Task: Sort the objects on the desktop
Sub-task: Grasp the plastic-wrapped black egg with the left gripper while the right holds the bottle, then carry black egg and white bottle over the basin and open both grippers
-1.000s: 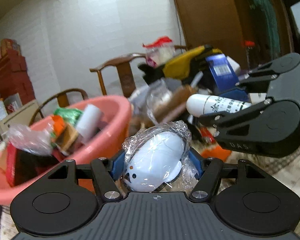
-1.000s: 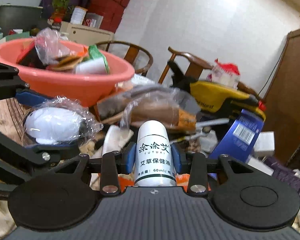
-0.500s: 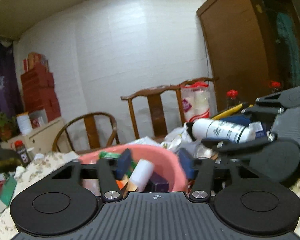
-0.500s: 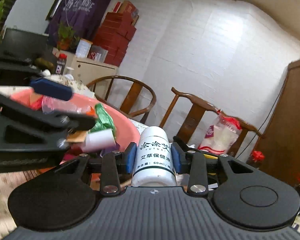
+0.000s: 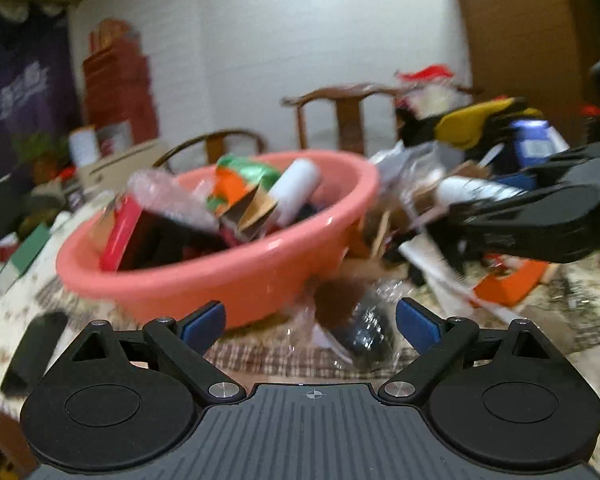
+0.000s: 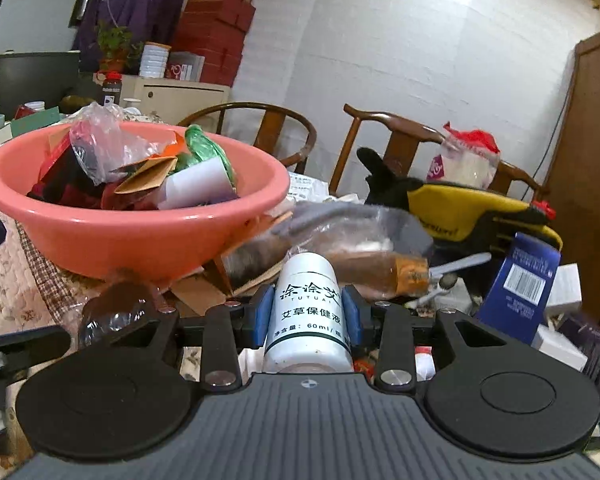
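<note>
A pink basin (image 5: 236,272) full of wrappers and boxes stands on the patterned tablecloth; it also shows in the right wrist view (image 6: 140,224). My left gripper (image 5: 310,326) is open and empty, low in front of the basin, with a dark plastic-wrapped object (image 5: 364,332) on the cloth between its fingers. My right gripper (image 6: 306,316) is shut on a white bottle (image 6: 308,312) with Chinese print, held to the right of the basin. That gripper and bottle (image 5: 476,192) show at the right of the left wrist view.
A heap of clutter lies right of the basin: a yellow and black tool (image 6: 472,208), a blue box (image 6: 520,280), a wrapped brown bottle (image 6: 360,256), white boxes. A black flat object (image 5: 34,348) lies at the left table edge. Wooden chairs (image 6: 380,136) stand behind.
My left gripper held a wrapped white egg-shaped object a second ago, rose over the basin and opened; now it is empty and low in front of the basin. The right gripper keeps the bottle.
</note>
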